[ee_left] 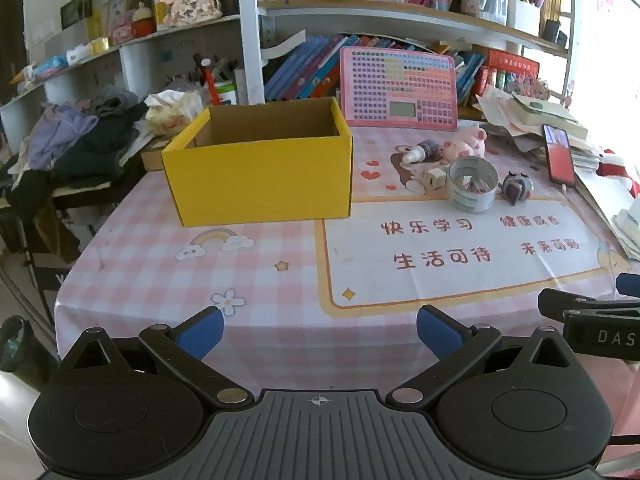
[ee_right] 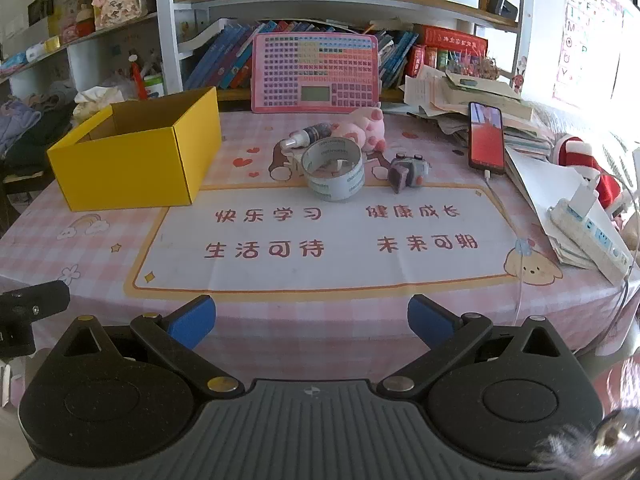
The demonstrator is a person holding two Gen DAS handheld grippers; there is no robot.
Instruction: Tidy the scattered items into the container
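An open yellow box point(ee_left: 260, 168) point(ee_right: 136, 156) stands on the pink checked table, left of middle. To its right lie a tape roll point(ee_left: 473, 184) point(ee_right: 335, 170), a pink plush pig point(ee_left: 466, 142) point(ee_right: 362, 130), a small glue bottle point(ee_left: 422, 151) point(ee_right: 306, 136), a small cube point(ee_left: 435, 178) and a grey toy point(ee_left: 517, 189) point(ee_right: 408, 172). My left gripper point(ee_left: 320, 334) is open and empty at the near table edge. My right gripper point(ee_right: 312, 320) is open and empty, also at the near edge, far from the items.
A pink keyboard toy point(ee_right: 316, 74) leans against the bookshelf behind the items. A phone point(ee_right: 486, 140) and stacked papers point(ee_right: 460, 92) lie at the right, with a power strip point(ee_right: 592, 236). Clothes point(ee_left: 80, 140) pile at the left.
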